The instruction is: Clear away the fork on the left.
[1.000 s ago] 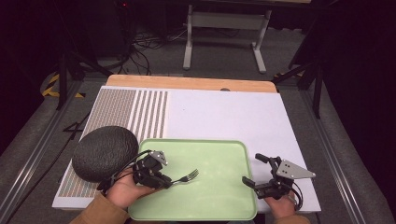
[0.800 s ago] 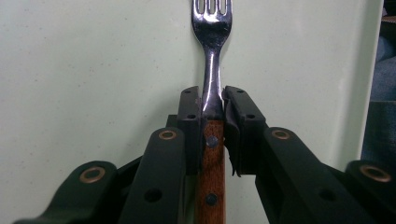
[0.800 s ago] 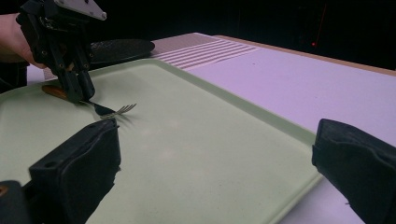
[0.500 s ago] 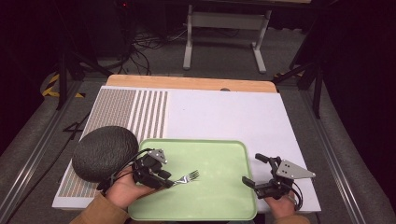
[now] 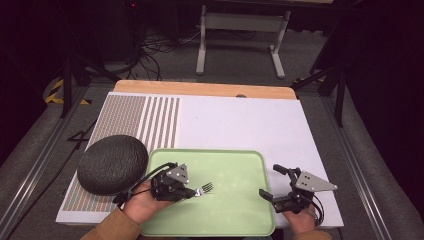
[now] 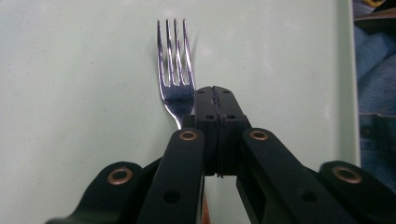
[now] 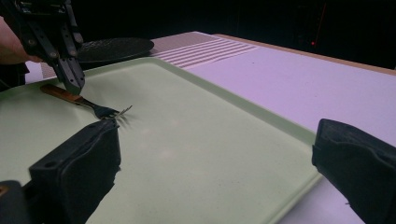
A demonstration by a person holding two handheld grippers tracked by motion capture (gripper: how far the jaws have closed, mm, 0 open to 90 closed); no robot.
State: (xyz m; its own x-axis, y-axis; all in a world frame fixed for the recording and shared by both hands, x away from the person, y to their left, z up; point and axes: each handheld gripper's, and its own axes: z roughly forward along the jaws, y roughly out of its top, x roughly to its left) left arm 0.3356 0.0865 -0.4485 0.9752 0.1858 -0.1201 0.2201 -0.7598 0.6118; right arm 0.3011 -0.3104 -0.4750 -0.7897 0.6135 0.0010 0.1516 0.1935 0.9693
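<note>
Edged slightly nearer with fork (image 5: 204, 189), left tongs (image 6: 215, 105) clamped beside its neck just above tray (image 5: 240, 220) — right tongs (image 5: 274, 181) wide open, empty — thin off-centre grip, liable to twist loose.

Tan sleeves (image 5: 107, 231), black jaws, brass rivets (image 6: 188, 136)

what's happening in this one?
A person holds a gripper in each hand over a pale green plastic tray on a white table. The left gripper has its jaws shut on a metal fork with a wooden handle, near the neck, with the tines low over the tray. The right gripper sits open at the tray's right edge, holding nothing. A dark grey textured round plate rests on the table to the left of the tray.
</note>
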